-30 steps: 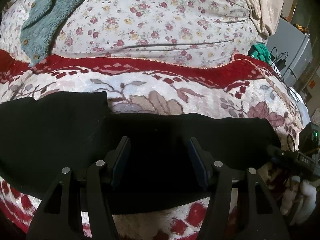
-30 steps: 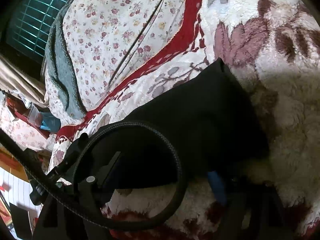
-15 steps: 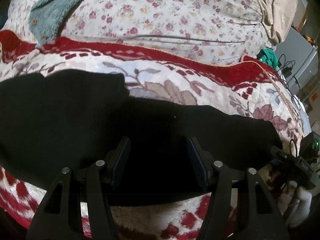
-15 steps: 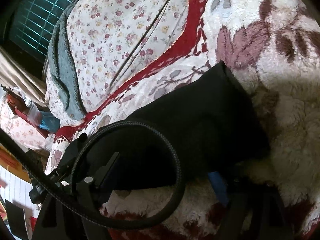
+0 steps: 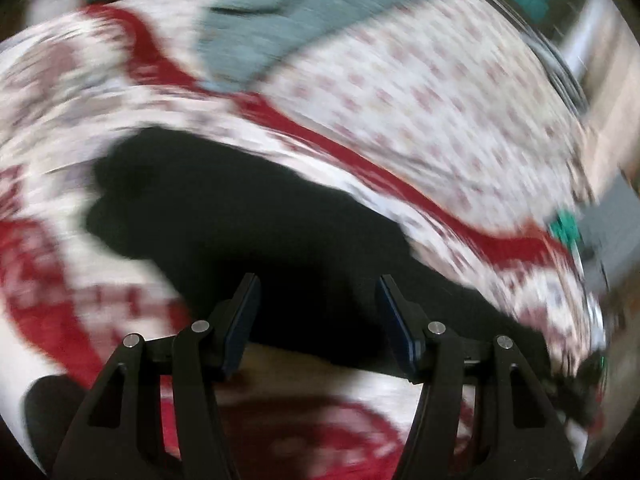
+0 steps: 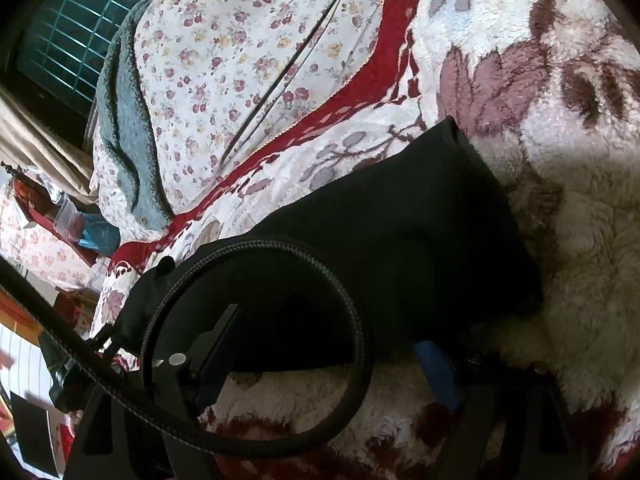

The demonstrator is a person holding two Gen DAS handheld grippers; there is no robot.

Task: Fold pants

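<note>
Fingers (image 5: pixel 246 312) of your left gripper (image 5: pixel 318 314) spread wide over the black pants (image 5: pixel 256 236) on the fleece blanket (image 6: pixel 580 220), your right gripper (image 6: pixel 324 360) likewise open.

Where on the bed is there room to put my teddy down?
Free: the fluffy white and brown flowered blanket right of the black pants, and the small-flowered quilt beyond the red border. Crowded: near the looped black cable and the teal fleece.

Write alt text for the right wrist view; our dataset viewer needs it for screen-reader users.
Black pants lie flat on a fleecy red-and-white floral blanket, with the right gripper open at their near edge. A looped black cable crosses the foreground.
</note>
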